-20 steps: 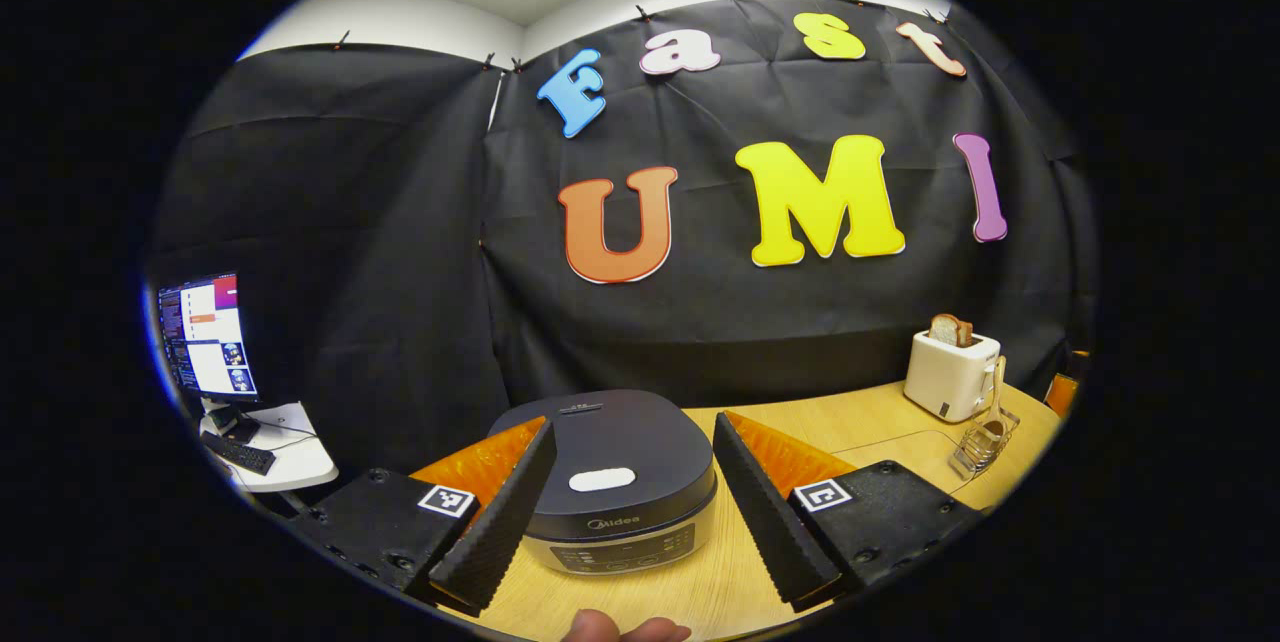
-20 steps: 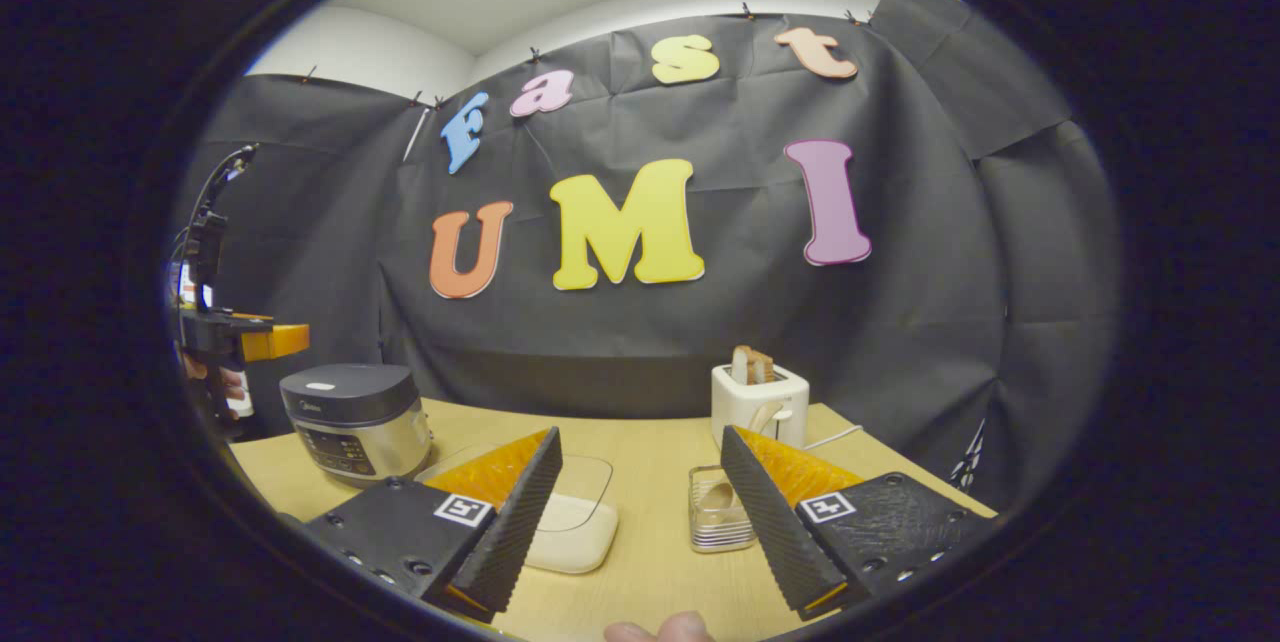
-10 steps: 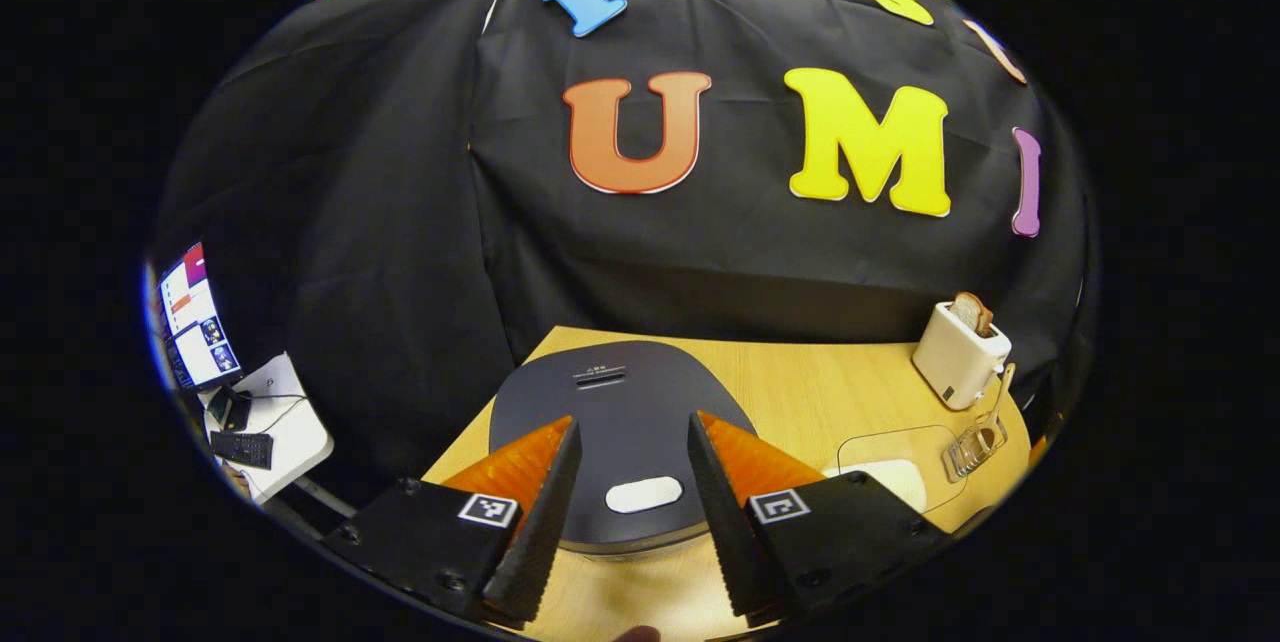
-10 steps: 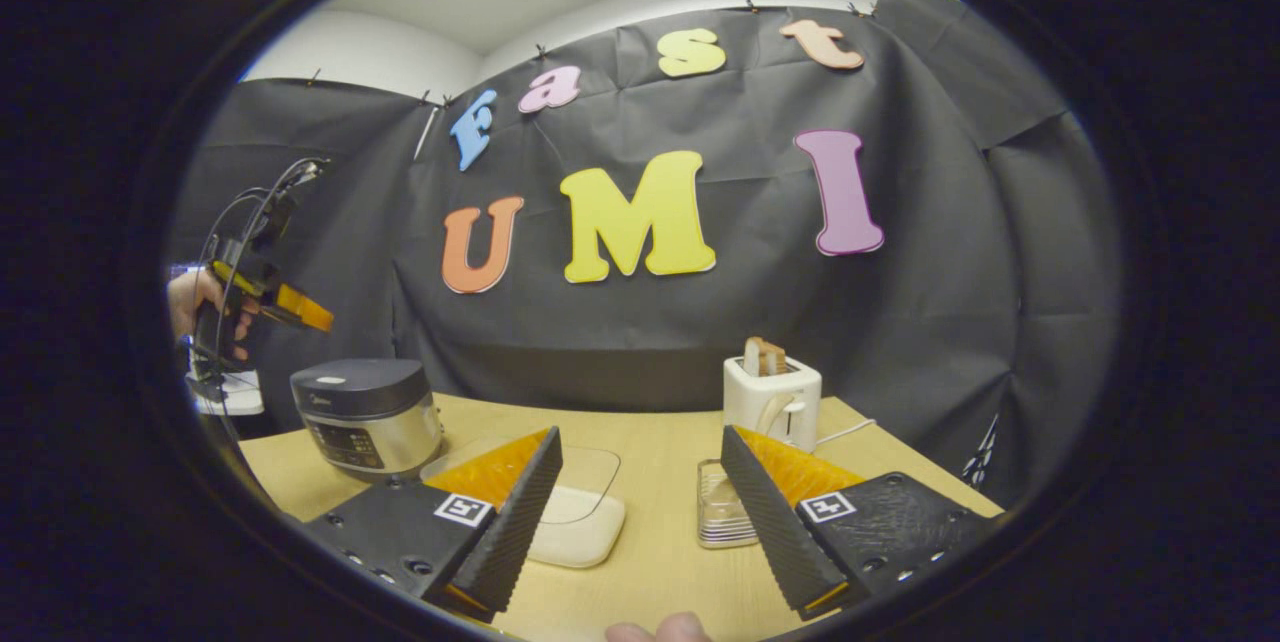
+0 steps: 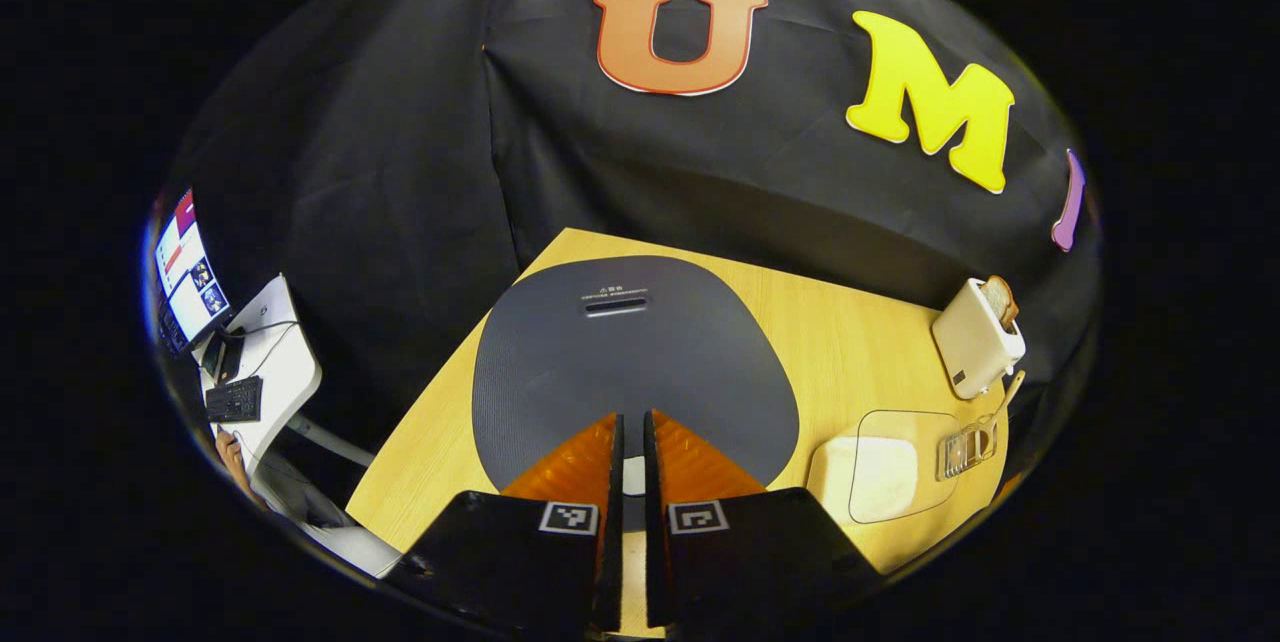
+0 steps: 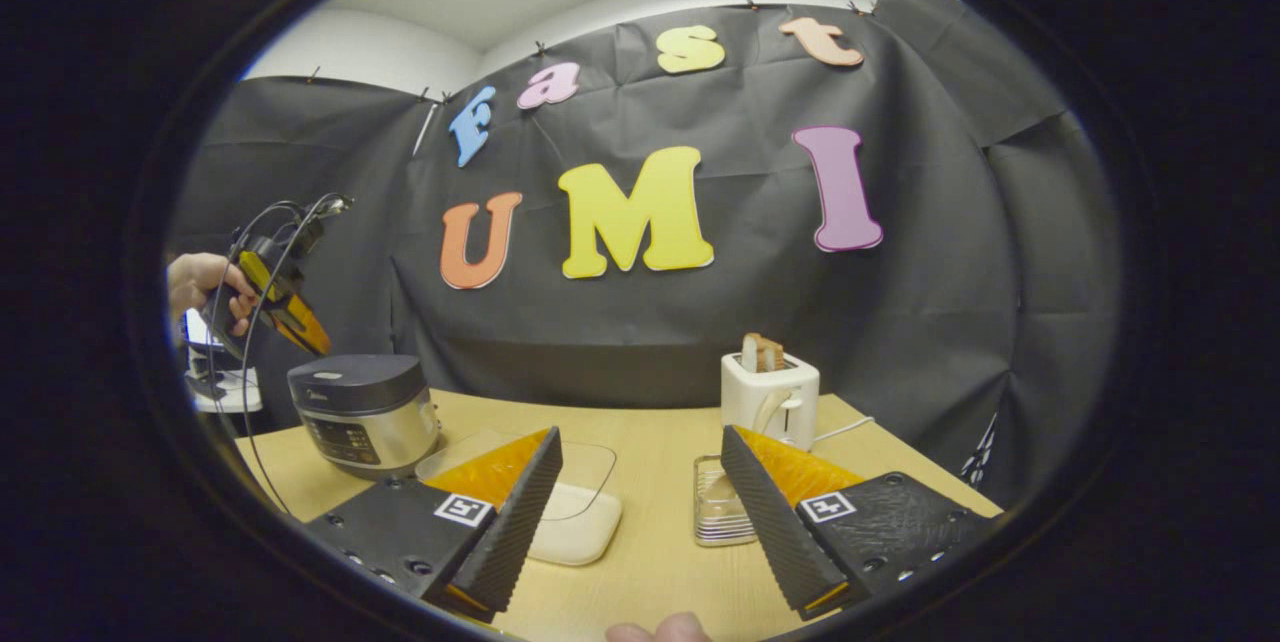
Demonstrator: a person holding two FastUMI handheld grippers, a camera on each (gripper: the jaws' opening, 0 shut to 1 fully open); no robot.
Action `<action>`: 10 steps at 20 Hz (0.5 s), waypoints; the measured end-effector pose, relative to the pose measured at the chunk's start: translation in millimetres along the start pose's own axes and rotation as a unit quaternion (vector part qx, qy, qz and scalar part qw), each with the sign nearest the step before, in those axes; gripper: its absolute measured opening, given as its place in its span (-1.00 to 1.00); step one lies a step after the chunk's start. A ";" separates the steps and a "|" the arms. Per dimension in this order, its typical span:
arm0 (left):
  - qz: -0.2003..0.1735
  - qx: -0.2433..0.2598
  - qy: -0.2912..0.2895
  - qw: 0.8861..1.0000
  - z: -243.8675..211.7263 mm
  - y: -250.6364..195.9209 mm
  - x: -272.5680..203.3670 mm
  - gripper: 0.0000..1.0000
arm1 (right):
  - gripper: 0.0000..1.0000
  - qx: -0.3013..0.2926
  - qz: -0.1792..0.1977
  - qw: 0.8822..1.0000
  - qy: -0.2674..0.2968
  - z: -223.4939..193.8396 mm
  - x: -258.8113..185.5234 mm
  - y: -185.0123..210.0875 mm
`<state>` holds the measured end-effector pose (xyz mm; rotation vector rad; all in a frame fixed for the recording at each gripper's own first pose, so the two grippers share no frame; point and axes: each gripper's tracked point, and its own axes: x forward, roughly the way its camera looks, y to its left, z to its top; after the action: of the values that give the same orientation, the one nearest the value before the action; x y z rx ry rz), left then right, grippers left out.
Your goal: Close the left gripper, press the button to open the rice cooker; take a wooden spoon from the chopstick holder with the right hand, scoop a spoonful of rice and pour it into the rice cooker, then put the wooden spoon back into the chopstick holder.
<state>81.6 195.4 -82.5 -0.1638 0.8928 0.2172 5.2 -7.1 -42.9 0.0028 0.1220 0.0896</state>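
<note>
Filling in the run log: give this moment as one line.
left claw: shut, above rice cooker button | lid: closed | right claw: open, empty | spoon: not taken

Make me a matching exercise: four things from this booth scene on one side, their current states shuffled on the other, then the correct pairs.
Things:
1. rice cooker
2. left gripper
3. right gripper
4. toaster

States:
A. jaws apart, holding nothing
B. bread sticking out of the top
C. lid down
D. fingers nearly together, above the lid button

Pairs: 1-C, 2-D, 3-A, 4-B
</note>
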 end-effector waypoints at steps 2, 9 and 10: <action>0.003 -0.001 0.015 1.000 -4.4 -2.5 1.4 -0.89 | 0.91 0.004 0.007 1.000 0.001 -0.8 0.8 4.0; -0.004 -0.025 0.050 0.998 -21.8 -8.5 9.5 -0.94 | 0.84 0.015 0.011 1.000 0.007 -5.7 5.7 1.1; -0.007 -0.031 0.054 0.998 -23.0 -9.7 9.8 -0.94 | 0.84 0.019 0.012 1.000 0.005 -4.9 6.6 0.9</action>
<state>72.8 182.0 -103.9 -0.2413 0.9932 0.2253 11.1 -5.6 -48.5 0.0420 0.1346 0.1114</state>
